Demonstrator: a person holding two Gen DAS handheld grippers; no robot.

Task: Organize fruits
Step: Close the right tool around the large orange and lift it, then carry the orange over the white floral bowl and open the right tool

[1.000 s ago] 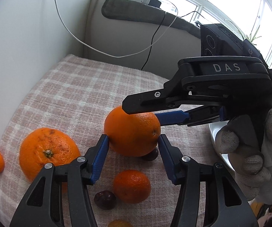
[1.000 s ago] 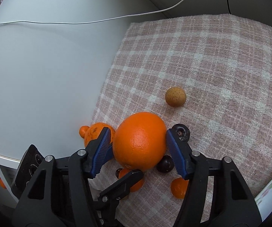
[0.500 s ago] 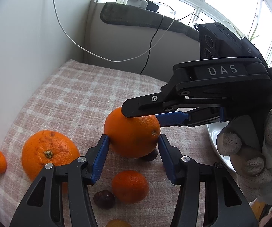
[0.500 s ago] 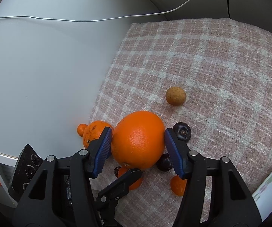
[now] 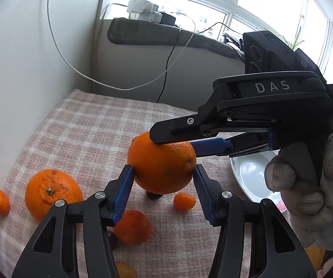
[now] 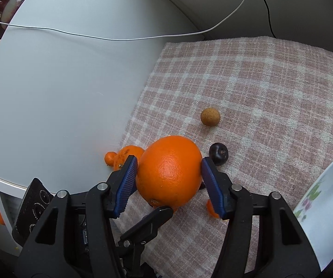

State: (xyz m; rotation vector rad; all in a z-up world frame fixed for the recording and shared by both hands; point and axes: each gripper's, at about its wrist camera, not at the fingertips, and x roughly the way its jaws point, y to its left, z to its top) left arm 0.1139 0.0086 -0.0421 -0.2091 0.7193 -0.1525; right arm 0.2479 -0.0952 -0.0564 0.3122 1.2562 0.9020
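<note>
Large orange (image 5: 161, 164) held clear above the checked cloth (image 5: 85, 134), gripped four ways. Left gripper (image 5: 163, 178) clamped on it, blue pads pressing at 9 and 3 o'clock. Right gripper (image 6: 168, 173) likewise clamped on the same orange (image 6: 170, 171), entering the left view from 3 o'clock.

Left view only:
- Gloved hand (image 5: 305, 185) on the right gripper's handle.
- Second orange (image 5: 52, 192) on the cloth at 8 o'clock of the held fruit, stem up.
- Mandarin (image 5: 132, 227) at 6 o'clock, under the left finger.
- Window and ledge at 12 o'clock.

Right view only:
- Brown round fruit (image 6: 210, 116) at 1 o'clock of the orange, well apart.
- Dark plum (image 6: 218, 152) just beside the right pad.
- Floral pattern on the plate rim (image 6: 317, 197) at 4 o'clock; in the left view, plain white.
</note>
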